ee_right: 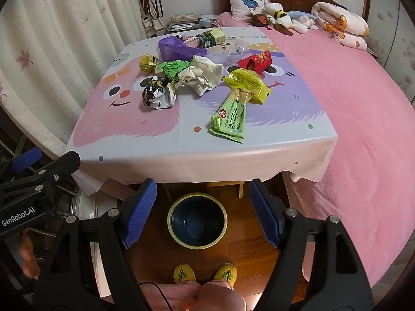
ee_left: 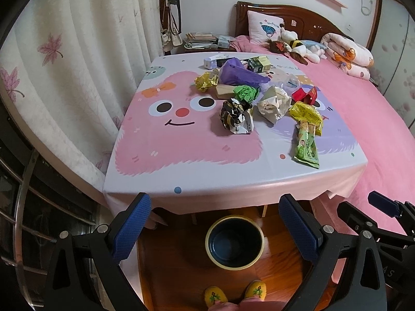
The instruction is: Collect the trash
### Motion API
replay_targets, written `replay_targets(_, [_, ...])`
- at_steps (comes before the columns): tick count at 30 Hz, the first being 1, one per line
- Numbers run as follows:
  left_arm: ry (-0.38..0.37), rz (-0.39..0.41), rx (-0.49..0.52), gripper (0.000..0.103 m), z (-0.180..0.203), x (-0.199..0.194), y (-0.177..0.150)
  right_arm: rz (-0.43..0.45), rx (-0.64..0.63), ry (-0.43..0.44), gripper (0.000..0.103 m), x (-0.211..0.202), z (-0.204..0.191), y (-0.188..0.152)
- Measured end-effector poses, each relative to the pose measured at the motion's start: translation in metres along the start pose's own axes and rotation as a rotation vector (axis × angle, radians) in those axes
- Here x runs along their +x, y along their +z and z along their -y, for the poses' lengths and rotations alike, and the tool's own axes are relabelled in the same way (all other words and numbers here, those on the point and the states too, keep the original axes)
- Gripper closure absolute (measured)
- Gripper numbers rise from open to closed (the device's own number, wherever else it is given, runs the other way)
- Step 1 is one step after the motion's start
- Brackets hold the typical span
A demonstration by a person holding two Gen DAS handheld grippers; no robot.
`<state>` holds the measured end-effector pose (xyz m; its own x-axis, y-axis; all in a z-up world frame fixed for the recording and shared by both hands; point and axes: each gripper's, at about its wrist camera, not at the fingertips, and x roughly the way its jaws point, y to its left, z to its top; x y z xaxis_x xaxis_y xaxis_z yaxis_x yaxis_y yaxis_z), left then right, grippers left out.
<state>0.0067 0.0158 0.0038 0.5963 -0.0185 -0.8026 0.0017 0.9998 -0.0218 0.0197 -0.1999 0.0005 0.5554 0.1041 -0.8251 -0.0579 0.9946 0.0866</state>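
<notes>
Both grippers hang above the near edge of the table, each with jaws spread wide and nothing between them. The left gripper and the right gripper each frame the bin, which stands on the wood floor just under the table's near edge; it is dark blue inside with a pale yellow rim and looks empty. The person's yellow slippers show just near of it.

The trash lies in a loose heap on the far right half of the cartoon tablecloth. Nearest the edge is a long green wrapper, its far end under a yellow packet. Left of these sit a crumpled white paper and a black-and-white foil ball. Farther back are a green paper wad, a gold foil wad, a purple bag, a red box and a dark green carton. The pink bed runs along the right.
</notes>
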Motion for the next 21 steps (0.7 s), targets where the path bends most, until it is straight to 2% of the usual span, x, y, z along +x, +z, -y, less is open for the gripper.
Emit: replay_targets(21, [-0.018,0.002,0.047,0.003,0.001,0.016,0.015,-0.012,0.031,-0.041,0.031,0.006,-0.012,0.003])
